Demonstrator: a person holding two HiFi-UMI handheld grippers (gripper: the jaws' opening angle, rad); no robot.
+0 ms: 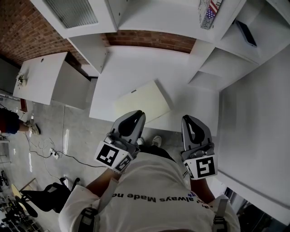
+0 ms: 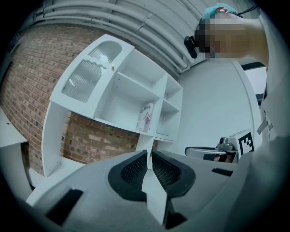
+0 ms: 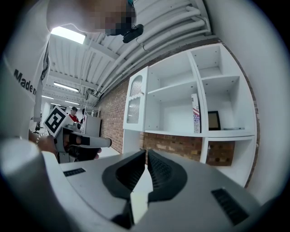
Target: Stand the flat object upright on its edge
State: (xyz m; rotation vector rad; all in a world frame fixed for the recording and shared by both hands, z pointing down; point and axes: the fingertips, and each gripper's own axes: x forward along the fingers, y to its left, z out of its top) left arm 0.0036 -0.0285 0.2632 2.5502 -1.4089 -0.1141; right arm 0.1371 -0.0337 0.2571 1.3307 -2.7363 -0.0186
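- Left gripper (image 2: pixel 148 157): jaws closed pad to pad, nothing between them. Empty.
- Right gripper (image 3: pixel 146 156): same, jaws closed and empty.
- Head view: both grippers are held close to the person's chest, noses pointing forward at the white table (image 1: pixel 136 63), side by side but apart. Neither touches anything on the table.
- Each gripper view catches the other gripper off to the side, marker cube showing.
- Flat object (image 1: pixel 142 100): cream rectangular panel lying flat on the table top, not on edge. It is skewed to the table sides and sits near the table's front edge, just ahead of the left gripper's nose. No contact with either gripper.
- Rest of the table top around the panel is bare white.
- White shelf unit (image 1: pixel 226 63) wraps the back and right of the table, with a brick wall (image 1: pixel 149 40) behind it.
- Flag-print box (image 1: pixel 209 12) stands upright in one shelf bay. A dark framed item (image 1: pixel 247 32) is in the next bay to its right.
- Left of the table: a second white cabinet (image 1: pixel 41 77), grey floor with cables (image 1: pixel 50 154), and a black chair (image 1: pixel 50 197) at the lower left.
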